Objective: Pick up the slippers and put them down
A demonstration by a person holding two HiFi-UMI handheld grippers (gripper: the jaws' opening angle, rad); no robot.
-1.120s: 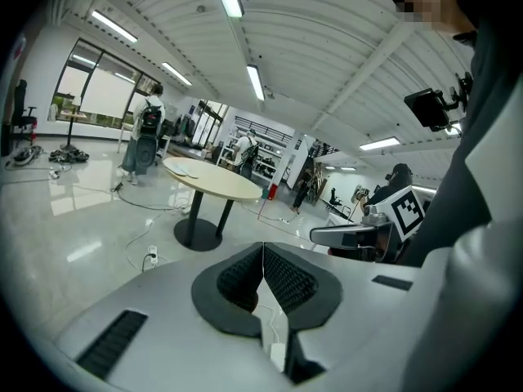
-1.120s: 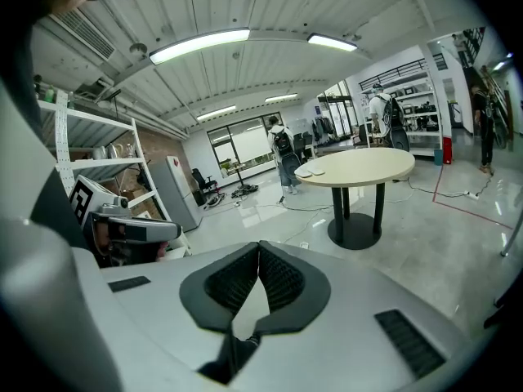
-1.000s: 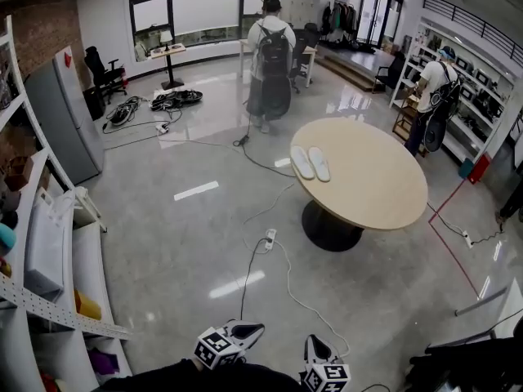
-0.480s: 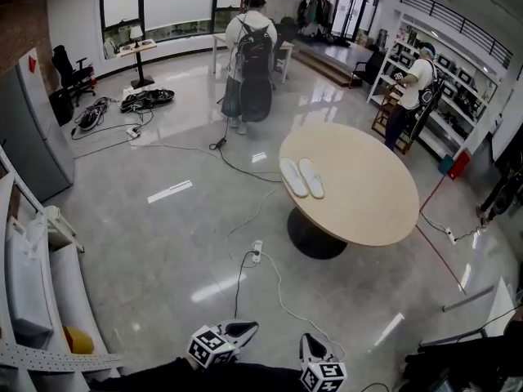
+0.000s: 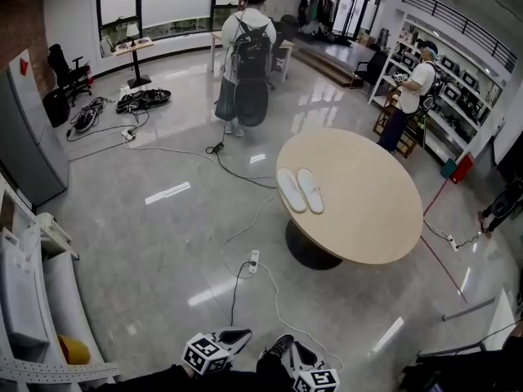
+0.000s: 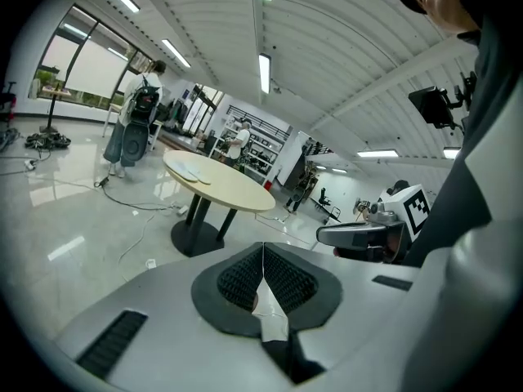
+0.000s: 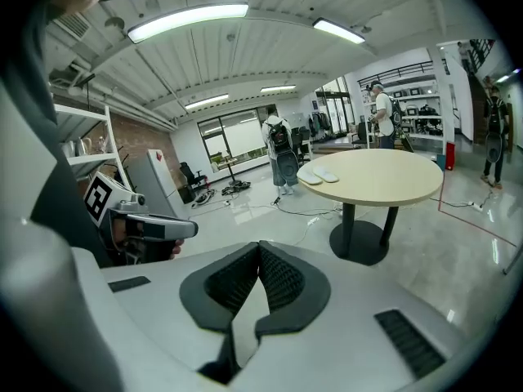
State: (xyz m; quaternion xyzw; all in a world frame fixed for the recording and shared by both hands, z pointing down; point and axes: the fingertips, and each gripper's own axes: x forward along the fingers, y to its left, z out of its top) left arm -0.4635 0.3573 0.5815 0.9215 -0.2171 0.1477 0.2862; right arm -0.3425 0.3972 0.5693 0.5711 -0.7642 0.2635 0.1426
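Far left: white shelving (image 5: 65,288) with a yellow item (image 5: 73,349) on it. Behind that, a grey cabinet (image 5: 29,141) stood against the wall, with a black office chair (image 5: 67,70) further back. A cable pile (image 5: 143,99) sat on the glossy floor (image 5: 163,243) near the windows. A person with a backpack (image 5: 245,55) stood mid-room, back to us, with a cable trailing across the floor from near their feet. A white power strip (image 5: 253,260) lay on the floor just left of the table base.

Low in the head view, both grippers were held close together, pointing toward the table. Left gripper (image 6: 263,260): jaws fully closed, pads pressed against each other, gripping nothing. Right gripper (image 7: 259,260): same, jaws together, pad on pad, empty.

Slippers (image 5: 300,190): white pair, lying flat on the round table (image 5: 368,211), side by side and nearly touching. They were near the table's left edge as the head view had it, and well apart from both grippers, with open floor between.

Right of the table, a second person (image 5: 413,88) stood at the shelf racks (image 5: 462,72) along the right wall. A red line (image 5: 445,243) ran across the floor past the table on that side.
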